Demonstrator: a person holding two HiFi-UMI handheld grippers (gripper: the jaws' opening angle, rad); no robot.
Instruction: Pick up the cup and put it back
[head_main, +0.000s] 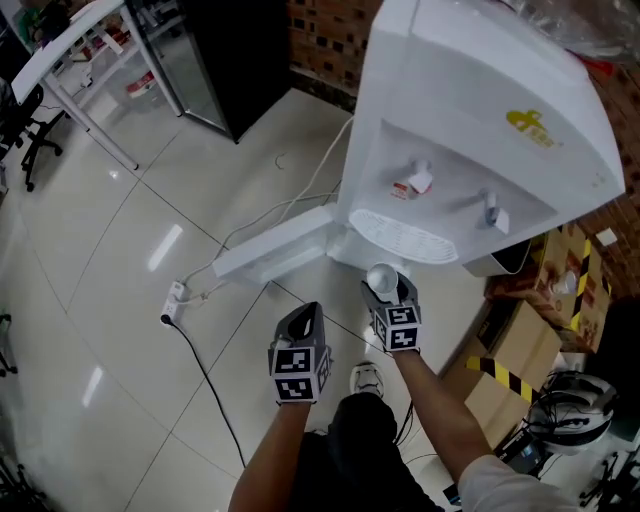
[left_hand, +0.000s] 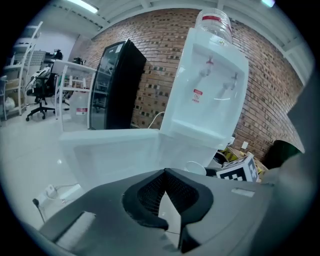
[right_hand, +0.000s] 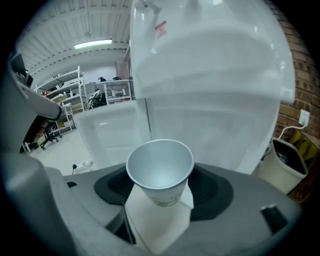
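White water dispenser (head_main: 480, 120) on a glossy tiled floor. The right fingers (right_hand: 145, 225) pinch the paper cup (right_hand: 160, 167) low on its wall, its mouth above them. The left fingers (left_hand: 167, 205) are closed and empty. The cup looks light and crushable, so hold it gently near the stiffer base.

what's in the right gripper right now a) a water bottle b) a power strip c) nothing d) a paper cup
d: the right gripper has its jaws closed on the sides of an upright paper cup that looks empty inside.
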